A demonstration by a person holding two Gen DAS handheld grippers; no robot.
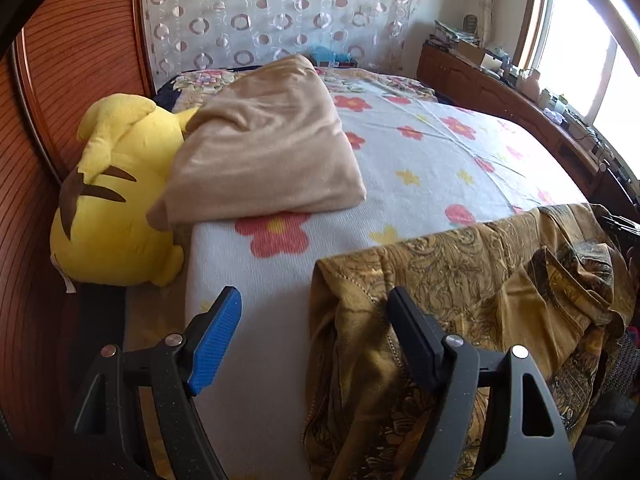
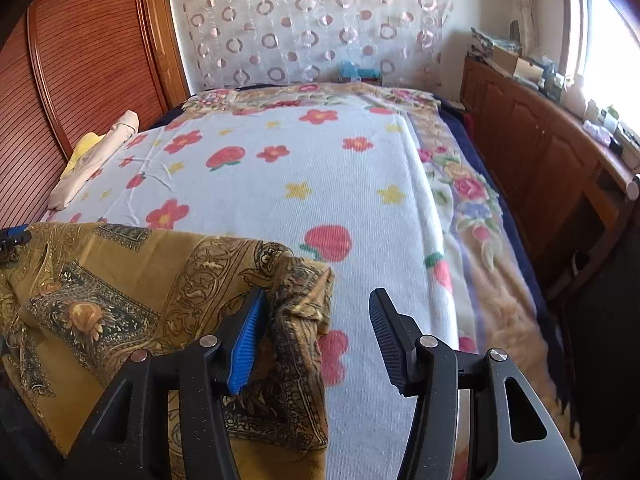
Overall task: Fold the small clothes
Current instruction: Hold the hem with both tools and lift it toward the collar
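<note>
My left gripper (image 1: 314,344) hangs over the near edge of the bed, its jaws spread wide with nothing pressed between them. The blue-padded finger (image 1: 216,340) sits over the white terry blanket printed with red and yellow flowers (image 1: 400,152), and the black finger (image 1: 416,344) lies against the mustard-gold garment with dark paisley print (image 1: 460,280); the garment's left edge falls in the gap, but the pads do not squeeze it.

My right gripper (image 2: 316,340) also stands open. Its blue pad (image 2: 246,344) touches the bunched right-hand corner of the same gold paisley garment (image 2: 132,276), while its black finger (image 2: 390,340) is clear of the cloth, over the flowered blanket (image 2: 320,168).

The garment lies crumpled along the near edge of the bed, spread between my two grippers and draping over the front.

Farther back on the left, a folded beige cloth (image 1: 264,140) rests on the blanket, leaning against a yellow plush toy with brown stripes (image 1: 116,184) wedged beside the reddish slatted wooden panel (image 1: 80,40). A sheer curtain with ring patterns (image 1: 272,12) hangs behind the bed, and a wooden cabinet with cluttered top (image 2: 540,136) runs along the right beneath a bright window (image 1: 592,56).
</note>
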